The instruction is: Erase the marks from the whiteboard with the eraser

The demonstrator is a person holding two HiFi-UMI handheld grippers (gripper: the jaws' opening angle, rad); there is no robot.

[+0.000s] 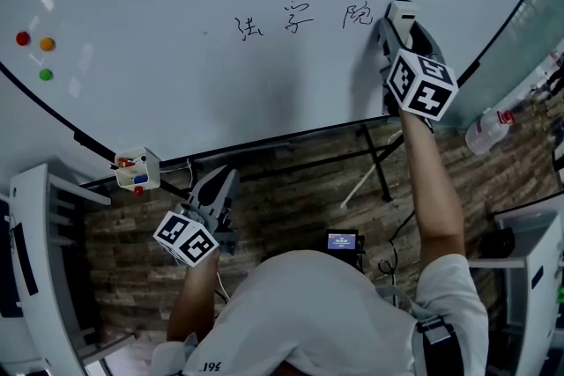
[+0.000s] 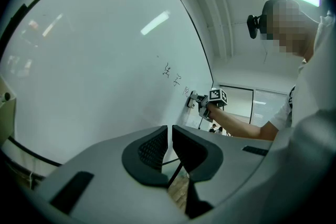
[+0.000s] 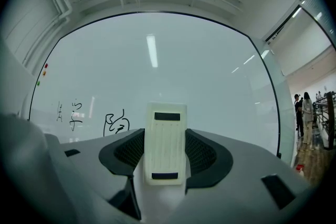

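Toward the right edge of the large glossy white whiteboard, the right hand-held gripper, clamped on the cream rectangular plastic eraser, seemingly presses it just right of three black handwritten marks, all unerased, while the left hand-held gripper hangs empty, jaws nearly together.

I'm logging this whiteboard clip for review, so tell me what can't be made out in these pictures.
Right gripper view: the eraser hides its own wiping face, so contact with the whiteboard is unclear.
Left gripper view: the written marks are too small to read.
Head view: the small box at the board's lower edge; contents too small to name.
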